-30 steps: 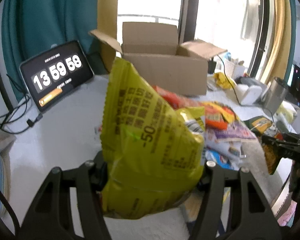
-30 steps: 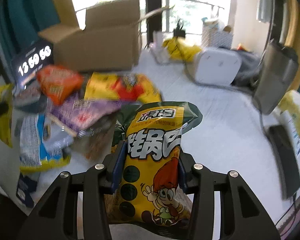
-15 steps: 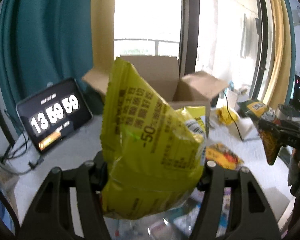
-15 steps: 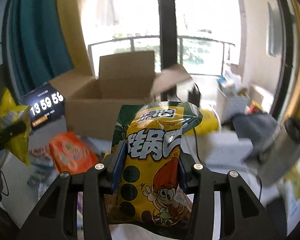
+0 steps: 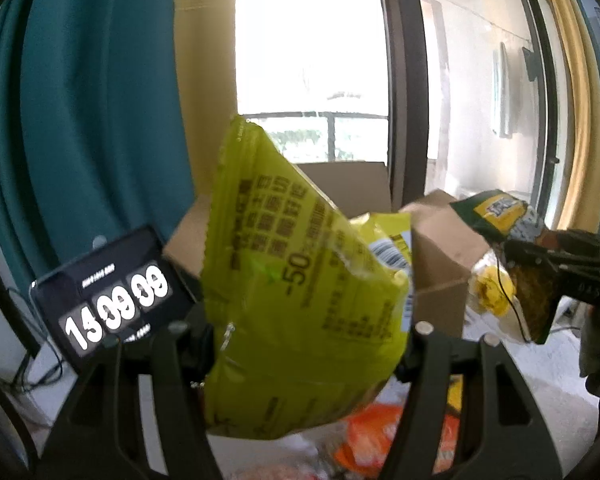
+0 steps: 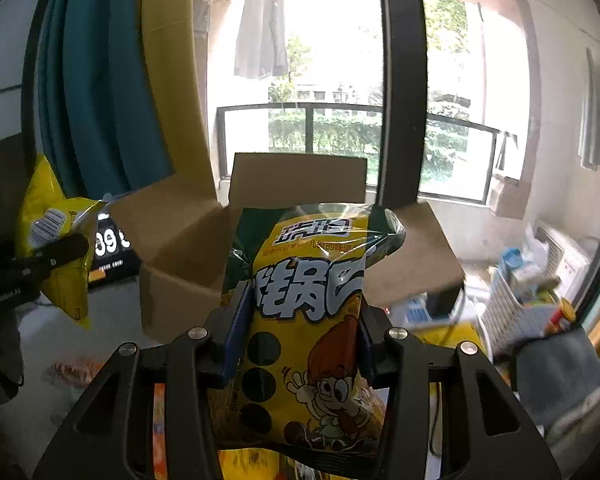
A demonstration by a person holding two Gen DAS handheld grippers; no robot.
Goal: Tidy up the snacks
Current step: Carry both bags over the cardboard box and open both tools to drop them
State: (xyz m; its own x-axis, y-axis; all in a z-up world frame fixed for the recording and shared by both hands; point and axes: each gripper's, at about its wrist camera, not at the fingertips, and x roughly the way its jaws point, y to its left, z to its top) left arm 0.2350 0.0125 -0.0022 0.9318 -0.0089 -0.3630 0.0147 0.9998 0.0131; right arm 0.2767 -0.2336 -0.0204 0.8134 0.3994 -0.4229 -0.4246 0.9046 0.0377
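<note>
Left wrist view: left claw (image 5: 304,336) squeezes green bag (image 5: 300,292), hiding box (image 5: 440,264).
Right wrist view: right claw (image 6: 300,344) squeezes yellow bag (image 6: 312,320); bottom cut off.

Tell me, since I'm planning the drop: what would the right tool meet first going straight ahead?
Probably the cardboard box: the right tool, shut on the cartoon bag, points at its open top. Depth is unclear, but nothing else shows between them.

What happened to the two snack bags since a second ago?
Both went up. The left gripper lifted its green-yellow bag and the right gripper lifted its cartoon snack bag off the table toward the open cardboard box. Both grips stayed shut; nothing was dropped.
</note>
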